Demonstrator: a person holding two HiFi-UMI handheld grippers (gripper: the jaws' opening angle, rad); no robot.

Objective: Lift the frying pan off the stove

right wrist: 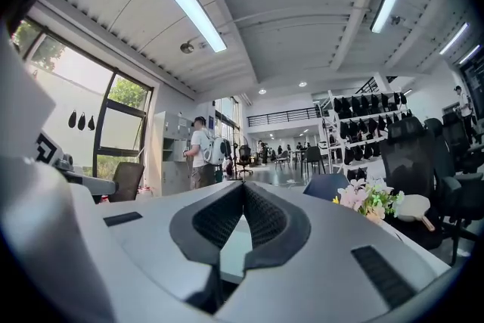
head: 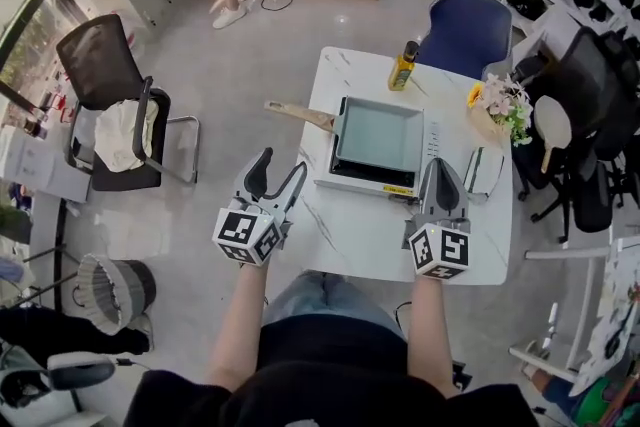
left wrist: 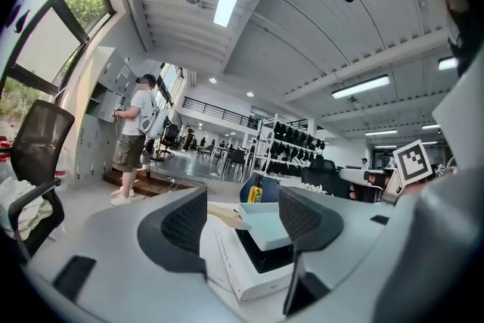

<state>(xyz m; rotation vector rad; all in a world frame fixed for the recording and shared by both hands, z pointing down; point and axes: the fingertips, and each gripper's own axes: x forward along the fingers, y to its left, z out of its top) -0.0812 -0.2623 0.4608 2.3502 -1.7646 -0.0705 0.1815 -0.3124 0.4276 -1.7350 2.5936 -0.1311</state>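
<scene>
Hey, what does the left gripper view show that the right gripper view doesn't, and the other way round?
Only the left gripper view: the open left hand-held gripper, and past it a clear look at the frying pan, its wooden handle, the white stove under it and a yellow bottle.
Only the right gripper view: the shut right hand-held gripper and a bunch of flowers.
Both: a standing person in a white shirt and racks of dark gear.
</scene>
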